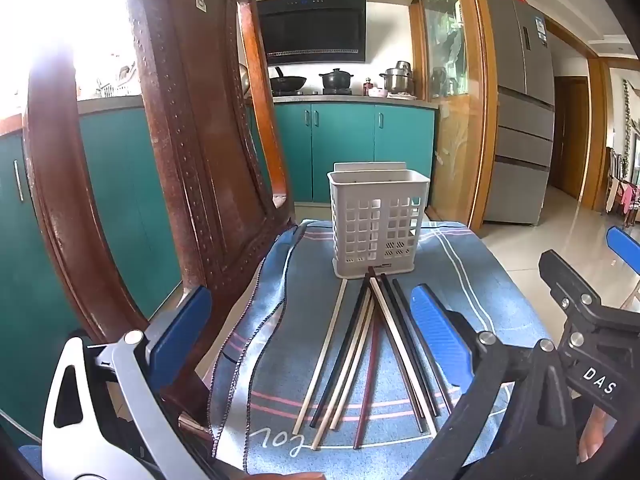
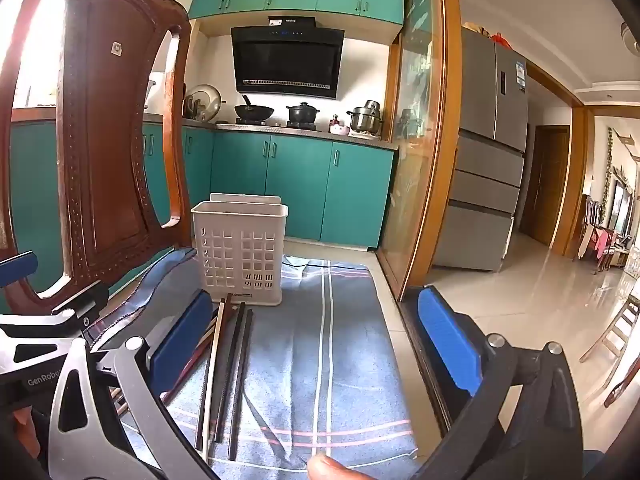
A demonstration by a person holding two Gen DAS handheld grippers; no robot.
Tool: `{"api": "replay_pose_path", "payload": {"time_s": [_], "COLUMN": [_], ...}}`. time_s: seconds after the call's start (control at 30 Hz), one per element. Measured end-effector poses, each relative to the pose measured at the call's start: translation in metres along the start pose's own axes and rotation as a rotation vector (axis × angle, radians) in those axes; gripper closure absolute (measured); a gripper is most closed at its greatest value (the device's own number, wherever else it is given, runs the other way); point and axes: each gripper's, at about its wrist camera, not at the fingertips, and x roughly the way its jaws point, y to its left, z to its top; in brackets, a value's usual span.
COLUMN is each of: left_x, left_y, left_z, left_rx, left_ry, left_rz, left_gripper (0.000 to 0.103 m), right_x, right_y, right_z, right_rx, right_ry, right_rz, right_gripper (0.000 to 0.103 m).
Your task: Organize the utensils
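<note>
Dead ahead of the left gripper [image 1: 312,340], chopsticks [image 1: 372,356] fan lengthwise toward the holder [image 1: 378,224]. Left's nearer. Both it and the right gripper [image 2: 316,344] gape wide, holding nothing.

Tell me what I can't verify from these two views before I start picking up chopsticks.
- Basket inside: both views look from below its rim.
- Chopsticks: left ones hidden in right wrist view by right gripper finger.
- Exact chopstick count: they overlap.
</note>
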Motion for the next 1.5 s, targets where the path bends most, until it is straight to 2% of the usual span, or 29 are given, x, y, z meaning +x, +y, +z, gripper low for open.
{"api": "replay_pose_path", "payload": {"time_s": [0.37, 0.43, 1.5], "left_x": [-0.001, -0.004, 0.003], "left_y": [0.007, 0.001, 0.000], "left_z": [0.003, 0.001, -0.002], "left_rx": [0.003, 0.002, 0.011], "left_ry": [0.004, -0.007, 0.002], "left_rz": [-0.017, 0.000, 0.010], "left_gripper": [0.004, 0.004, 0.004], "right_x": [0.003, 0.003, 0.006], "right_y": [-0.007, -0.010, -0.011], "right_z": [-0.003, 0.000, -0.001], "right_rx": [0.060, 0.077, 0.084], "right_ry": [0.024, 0.034, 0.035], "right_rz": [0.016, 0.022, 0.020], "right_gripper": [0.002, 0.002, 0.002]}}
